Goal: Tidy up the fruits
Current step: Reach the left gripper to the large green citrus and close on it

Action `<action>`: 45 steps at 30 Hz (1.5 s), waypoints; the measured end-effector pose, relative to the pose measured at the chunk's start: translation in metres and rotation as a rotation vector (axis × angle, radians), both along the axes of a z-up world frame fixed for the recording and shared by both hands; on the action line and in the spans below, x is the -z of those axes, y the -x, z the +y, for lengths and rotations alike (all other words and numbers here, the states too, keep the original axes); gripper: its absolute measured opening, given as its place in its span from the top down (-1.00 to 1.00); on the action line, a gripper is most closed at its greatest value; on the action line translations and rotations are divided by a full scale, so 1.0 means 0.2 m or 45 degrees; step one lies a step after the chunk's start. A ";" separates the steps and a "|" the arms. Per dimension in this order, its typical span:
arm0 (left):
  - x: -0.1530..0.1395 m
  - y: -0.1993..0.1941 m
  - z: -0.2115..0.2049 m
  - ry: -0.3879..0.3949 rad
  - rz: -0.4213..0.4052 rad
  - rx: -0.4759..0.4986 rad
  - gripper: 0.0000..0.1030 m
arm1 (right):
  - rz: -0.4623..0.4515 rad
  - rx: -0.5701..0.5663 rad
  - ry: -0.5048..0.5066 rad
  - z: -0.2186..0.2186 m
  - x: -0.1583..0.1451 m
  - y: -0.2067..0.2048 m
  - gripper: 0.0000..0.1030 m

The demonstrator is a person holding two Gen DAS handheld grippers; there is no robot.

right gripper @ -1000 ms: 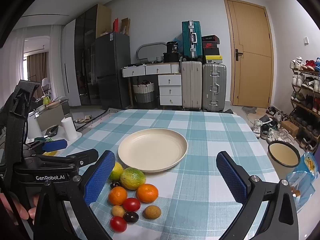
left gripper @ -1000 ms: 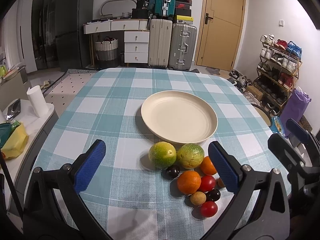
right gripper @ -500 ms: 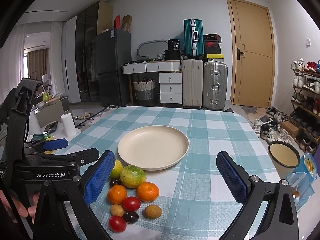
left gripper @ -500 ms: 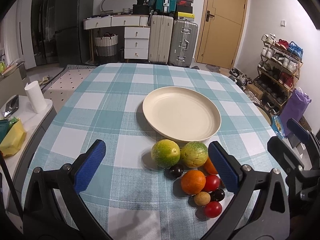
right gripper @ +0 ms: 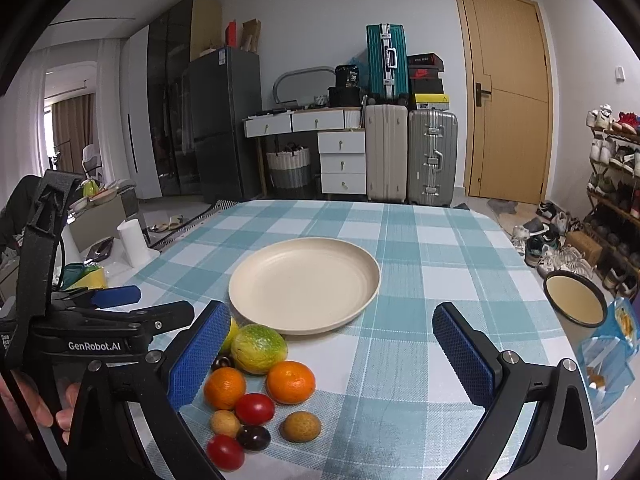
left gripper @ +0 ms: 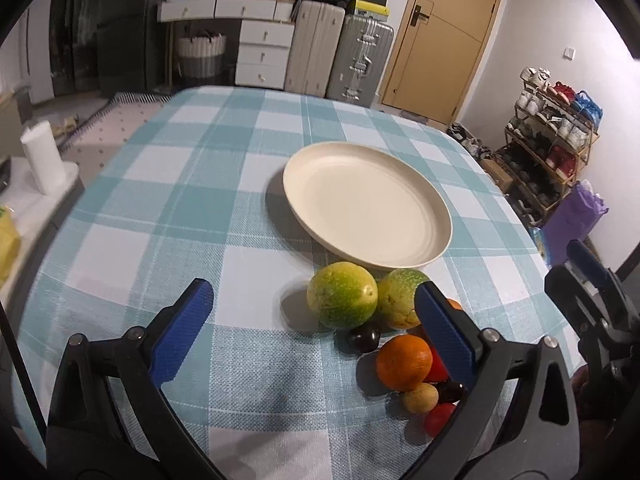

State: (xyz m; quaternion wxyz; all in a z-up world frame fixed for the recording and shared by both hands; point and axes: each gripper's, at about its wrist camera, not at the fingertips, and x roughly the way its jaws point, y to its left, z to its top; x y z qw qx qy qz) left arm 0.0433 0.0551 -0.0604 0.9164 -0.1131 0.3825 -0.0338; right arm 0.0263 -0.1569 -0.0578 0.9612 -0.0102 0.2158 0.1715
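both claws wide open, nothing held. left gripper (left gripper: 312,320) hovers low over the teal-and-white checked tablecloth (left gripper: 168,216), blue-padded fingers (left gripper: 182,332) spread; its right finger partly covers the fruit cluster. right gripper (right gripper: 332,354) also spread wide above the cloth, its left finger just beside the fruits.

round cream plastic plate (left gripper: 368,210) sits mid-table, bare. fruits bunched just in front of the plate's near rim: big green-yellow citrus (left gripper: 342,295) touching a second mottled green citrus (left gripper: 400,296), the second one close against the plate edge. small dark plum (left gripper: 363,338) tucked below them. orange mandarin (left gripper: 404,362) next, a second orange mandarin (right gripper: 290,382) beside it in the right view. red tomato (right gripper: 255,408), tan round longan-like fruit (right gripper: 225,423), another tan one (right gripper: 300,426), dark plum (right gripper: 253,438) and a red tomato (right gripper: 225,452) nearest the cameras.

a hand (right gripper: 36,404) grips the left device handle at the right view's edge.
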 end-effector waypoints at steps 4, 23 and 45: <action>0.06 -0.05 0.03 0.068 0.027 0.037 -0.85 | 0.020 -0.001 0.000 0.00 0.03 -0.04 -1.00; 0.26 -0.26 0.13 0.447 0.107 0.242 0.10 | 0.176 -0.043 -0.101 -0.01 0.14 -0.20 -1.00; 0.33 -0.33 0.17 0.525 0.131 0.254 0.13 | 0.262 -0.096 -0.105 0.04 0.17 -0.27 -1.00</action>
